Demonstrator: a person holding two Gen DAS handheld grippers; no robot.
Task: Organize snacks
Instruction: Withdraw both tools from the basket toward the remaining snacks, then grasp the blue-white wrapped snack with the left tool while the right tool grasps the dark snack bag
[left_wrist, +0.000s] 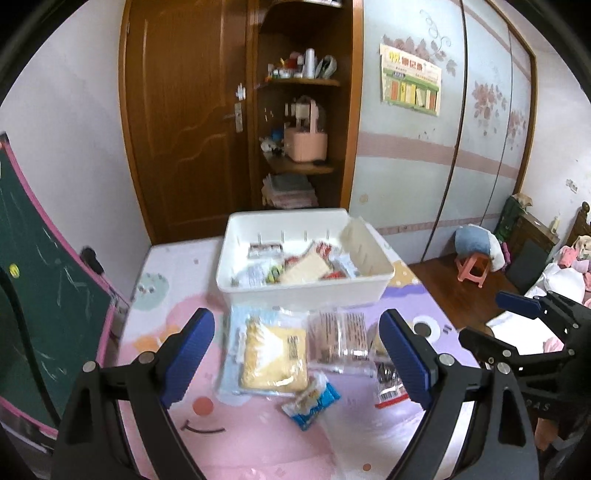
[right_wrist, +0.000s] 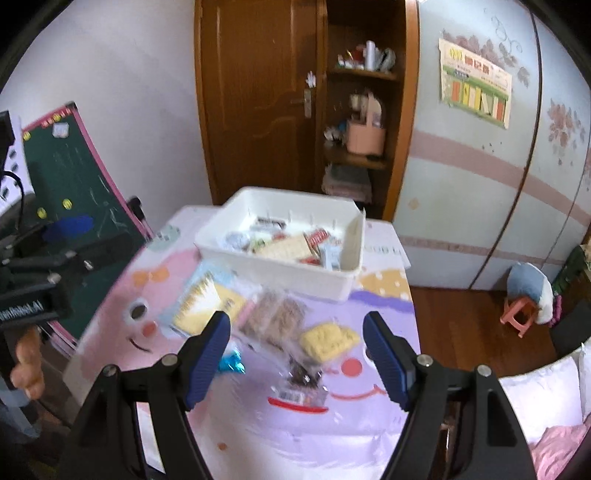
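A white bin (left_wrist: 295, 291) (right_wrist: 332, 284) holding several snack packs stands at the far side of the pastel table mat. In front of it lie a yellow cake pack (left_wrist: 273, 354) (right_wrist: 207, 302), a clear pack of brown bars (left_wrist: 340, 339) (right_wrist: 275, 314), a small blue-and-white pack (left_wrist: 312, 400), a yellow cracker pack (right_wrist: 328, 339) and a dark pack with a red label (right_wrist: 299, 387) (left_wrist: 388, 386). My left gripper (left_wrist: 297, 358) is open and empty above the cake pack. My right gripper (right_wrist: 297, 358) is open and empty above the dark pack; it also shows at the right of the left wrist view (left_wrist: 517, 317).
A green chalkboard (left_wrist: 40, 295) (right_wrist: 81, 192) leans at the table's left. A wooden door (left_wrist: 184, 110) and shelves (left_wrist: 303, 122) stand behind the table. A wardrobe (left_wrist: 443, 129), a pink stool (left_wrist: 474, 267) and wooden floor are to the right.
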